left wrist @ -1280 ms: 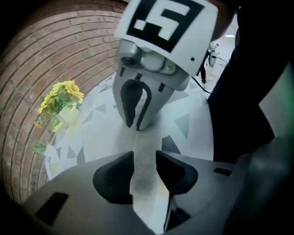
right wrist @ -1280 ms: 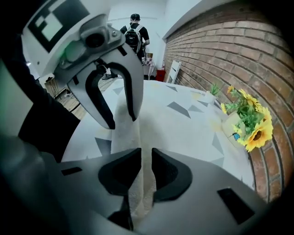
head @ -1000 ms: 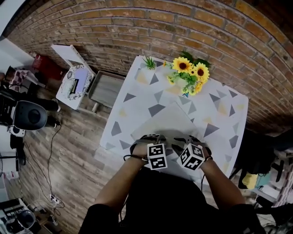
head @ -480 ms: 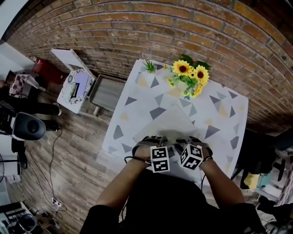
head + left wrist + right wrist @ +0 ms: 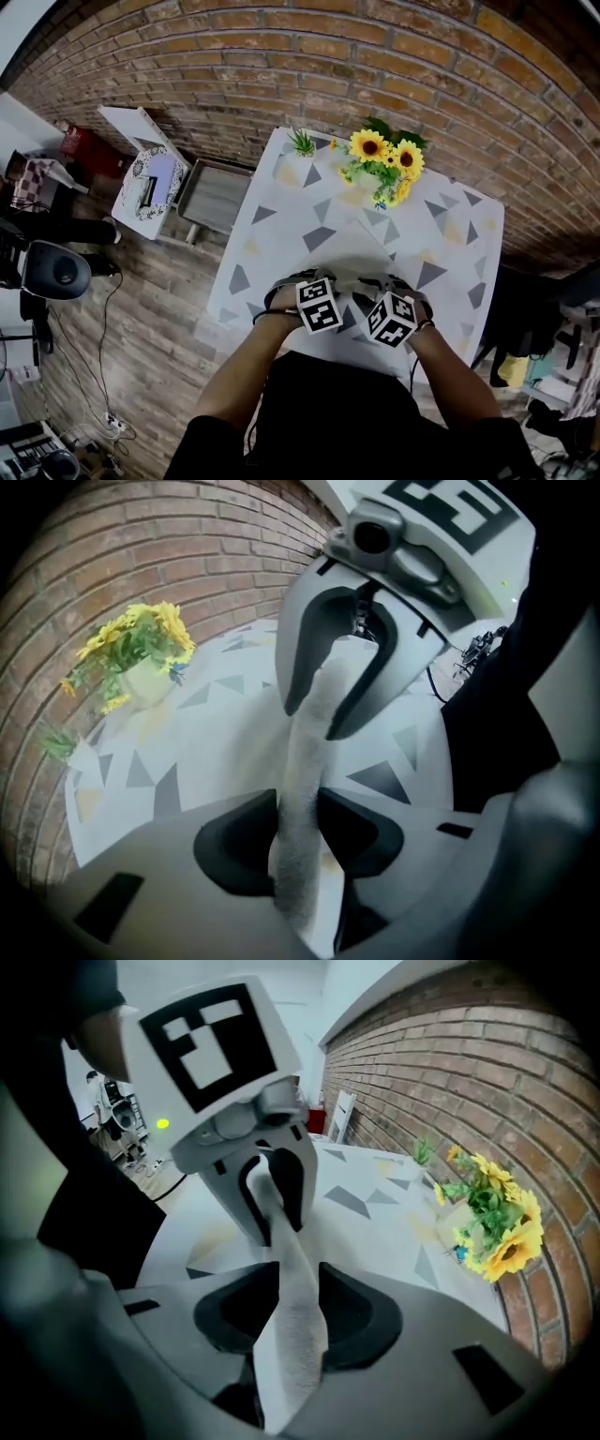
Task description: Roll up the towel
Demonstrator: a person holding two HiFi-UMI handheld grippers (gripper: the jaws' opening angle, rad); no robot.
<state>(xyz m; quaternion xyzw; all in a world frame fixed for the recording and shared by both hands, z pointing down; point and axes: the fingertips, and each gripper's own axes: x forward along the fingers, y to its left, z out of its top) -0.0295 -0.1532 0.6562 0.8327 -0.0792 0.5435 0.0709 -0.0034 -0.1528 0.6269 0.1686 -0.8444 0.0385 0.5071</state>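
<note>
Okay, towel lies flat mid-table, with its near hem lifted by the near edge. Left tongs have just been closing and right tongs just opening. Both pinch the hem, side by side, likely to turn it over evenly. Hem's long axis follows the near edge, and the sheet points toward the far edge.

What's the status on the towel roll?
Left gripper fingers just closed further, right gripper fingers just eased wider; both pinching the towel by its near edge. Rest lies flat on the table. Sunflowers stand beyond it, clear.
</note>
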